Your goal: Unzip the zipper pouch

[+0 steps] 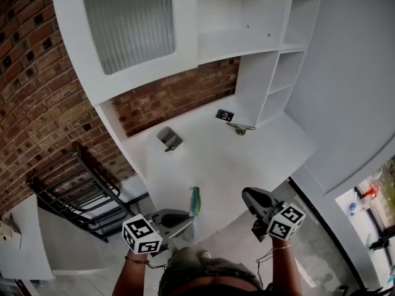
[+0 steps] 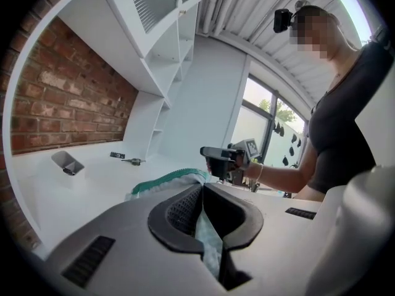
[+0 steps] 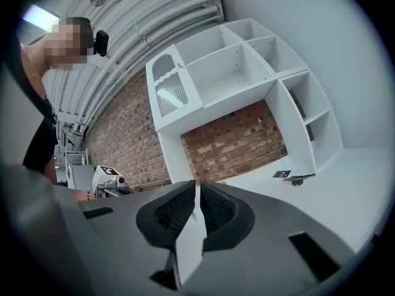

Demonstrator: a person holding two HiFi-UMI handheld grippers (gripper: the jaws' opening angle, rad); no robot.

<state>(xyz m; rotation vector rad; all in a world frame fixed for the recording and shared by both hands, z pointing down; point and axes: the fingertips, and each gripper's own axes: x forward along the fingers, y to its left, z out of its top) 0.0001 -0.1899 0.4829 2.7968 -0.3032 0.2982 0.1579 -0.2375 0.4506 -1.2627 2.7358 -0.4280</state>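
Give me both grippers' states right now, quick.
Left gripper: closed, pinching the edge of the zipper pouch.
Right gripper: closed, holding nothing.

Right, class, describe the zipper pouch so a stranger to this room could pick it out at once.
Find the white desk below the brick wall. At its near edge the pouch is pinched in the fingers of the left gripper. It alone is green-trimmed cloth; the grey box and black tag sit far back.
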